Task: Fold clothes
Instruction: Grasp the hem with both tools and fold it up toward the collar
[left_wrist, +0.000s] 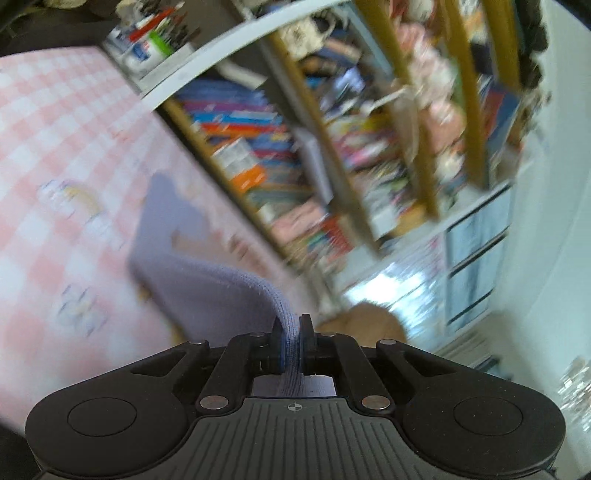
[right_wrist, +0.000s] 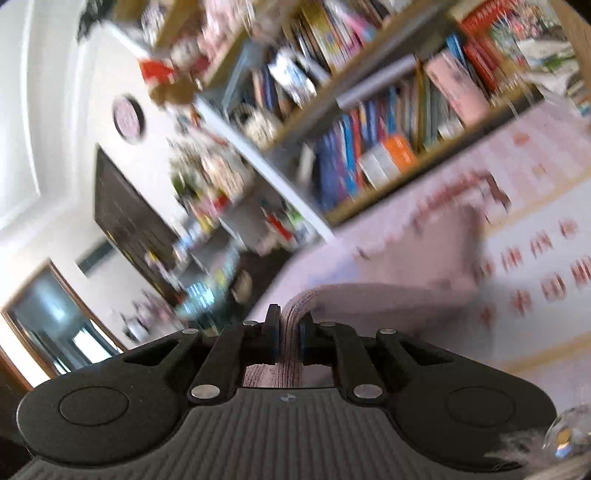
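Observation:
A lavender knitted garment (left_wrist: 207, 280) hangs off the pink checked bed cover (left_wrist: 55, 155) and runs into my left gripper (left_wrist: 290, 325), which is shut on a bunched ribbed edge of it. In the right wrist view the same garment (right_wrist: 406, 266), pinkish lavender here, lies over the patterned cover (right_wrist: 546, 258). My right gripper (right_wrist: 291, 317) is shut on its ribbed edge too. Both views are tilted and smeared by motion. The rest of the garment is too blurred to make out its shape.
A tall bookshelf (left_wrist: 332, 155) packed with books and toys stands right behind the bed; it also fills the top of the right wrist view (right_wrist: 369, 129). A dark board (right_wrist: 125, 210) hangs on the white wall, and a doorway (right_wrist: 48, 317) lies at the lower left.

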